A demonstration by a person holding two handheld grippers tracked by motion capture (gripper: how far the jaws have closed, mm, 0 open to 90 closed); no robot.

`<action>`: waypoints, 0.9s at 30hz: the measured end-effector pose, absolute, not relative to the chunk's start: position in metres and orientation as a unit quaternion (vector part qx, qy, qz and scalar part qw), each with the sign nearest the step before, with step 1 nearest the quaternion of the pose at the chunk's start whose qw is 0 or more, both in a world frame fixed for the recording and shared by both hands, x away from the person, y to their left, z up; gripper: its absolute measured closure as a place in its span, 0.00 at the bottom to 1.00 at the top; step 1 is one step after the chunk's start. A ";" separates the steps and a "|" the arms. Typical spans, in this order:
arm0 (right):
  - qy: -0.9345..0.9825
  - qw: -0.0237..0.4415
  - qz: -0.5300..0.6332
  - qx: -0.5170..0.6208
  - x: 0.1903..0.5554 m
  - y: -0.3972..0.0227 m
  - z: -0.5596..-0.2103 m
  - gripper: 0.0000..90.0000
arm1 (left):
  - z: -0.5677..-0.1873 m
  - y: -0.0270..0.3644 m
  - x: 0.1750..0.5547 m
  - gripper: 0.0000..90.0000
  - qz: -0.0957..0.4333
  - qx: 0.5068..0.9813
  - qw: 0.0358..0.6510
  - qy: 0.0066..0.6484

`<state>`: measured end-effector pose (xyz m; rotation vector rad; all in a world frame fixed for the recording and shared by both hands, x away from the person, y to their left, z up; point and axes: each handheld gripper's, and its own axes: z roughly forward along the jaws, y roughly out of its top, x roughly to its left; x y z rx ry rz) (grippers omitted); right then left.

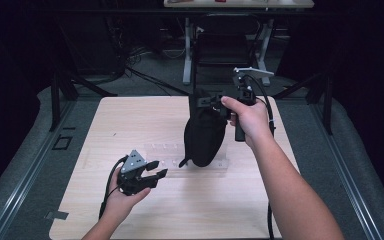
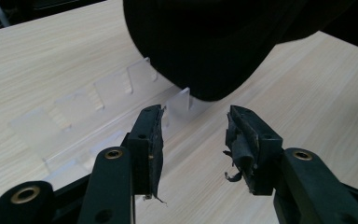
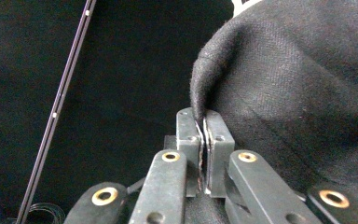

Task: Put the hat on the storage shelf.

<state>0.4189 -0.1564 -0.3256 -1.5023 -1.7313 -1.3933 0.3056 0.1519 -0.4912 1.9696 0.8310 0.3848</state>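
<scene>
**A:** High view, centre: a black cloth bag (image 1: 204, 136) hangs above the wooden table (image 1: 145, 125), its bottom just over a clear plastic rack (image 1: 167, 150) lying flat on the board. Why so high?

**B:** My guess: lifted by one edge so it drapes open. The right gripper (image 1: 211, 102) is clenched on the bag's upper rim; in the right gripper view the jaws pinch a fold of the fabric (image 3: 200, 100) between them.

**A:** And the left gripper (image 1: 156, 169)?

**B:** Released, grasping nothing. In the left gripper view its worn pads (image 2: 156, 140) stand apart, aimed at the hanging bottom of the bag (image 2: 205, 46), likely to catch a second edge.

**A:** What can't be read?

**B:** Whether the bag touches the rack (image 2: 98, 93), I cannot tell. Its mouth and contents are lost in black folds; the room behind is dark.
</scene>
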 end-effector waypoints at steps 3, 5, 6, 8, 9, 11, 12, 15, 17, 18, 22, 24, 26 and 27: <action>-0.629 0.226 -0.506 -0.546 0.419 -0.156 -0.326 0.97 | -0.487 0.145 0.308 0.65 0.153 0.808 0.461 0.332; -0.628 0.224 -0.506 -0.547 0.419 -0.157 -0.326 0.97 | -0.484 0.141 0.310 0.68 0.150 0.810 0.463 0.329; -0.627 0.225 -0.506 -0.548 0.419 -0.157 -0.326 0.97 | -0.482 0.138 0.310 0.69 0.147 0.809 0.466 0.327; -0.627 0.225 -0.506 -0.548 0.419 -0.157 -0.326 0.97 | -0.478 0.133 0.309 0.70 0.149 0.811 0.468 0.319; -0.626 0.225 -0.507 -0.548 0.419 -0.157 -0.326 0.97 | -0.476 0.130 0.309 0.70 0.151 0.812 0.469 0.313; -0.627 0.225 -0.507 -0.548 0.419 -0.156 -0.326 0.97 | -0.475 0.128 0.308 0.71 0.151 0.813 0.469 0.311; -0.626 0.225 -0.507 -0.548 0.419 -0.156 -0.326 0.97 | -0.473 0.124 0.308 0.71 0.152 0.815 0.469 0.305; -0.625 0.225 -0.508 -0.548 0.419 -0.154 -0.326 0.97 | -0.469 0.117 0.308 0.71 0.154 0.820 0.466 0.296; -0.625 0.224 -0.509 -0.548 0.419 -0.153 -0.326 0.97 | -0.468 0.114 0.308 0.71 0.154 0.821 0.465 0.293; -0.625 0.225 -0.509 -0.547 0.419 -0.153 -0.326 0.97 | -0.467 0.113 0.308 0.71 0.154 0.823 0.464 0.290; -0.625 0.224 -0.508 -0.549 0.418 -0.151 -0.325 0.96 | -0.462 0.106 0.310 0.73 0.156 0.825 0.462 0.284; -0.625 0.224 -0.508 -0.549 0.418 -0.151 -0.325 0.96 | -0.461 0.105 0.310 0.74 0.157 0.826 0.461 0.283; -0.625 0.223 -0.508 -0.549 0.418 -0.151 -0.325 0.96 | -0.460 0.102 0.311 0.76 0.161 0.827 0.458 0.282; -0.624 0.223 -0.509 -0.550 0.418 -0.150 -0.325 0.96 | -0.460 0.098 0.313 0.77 0.157 0.827 0.460 0.282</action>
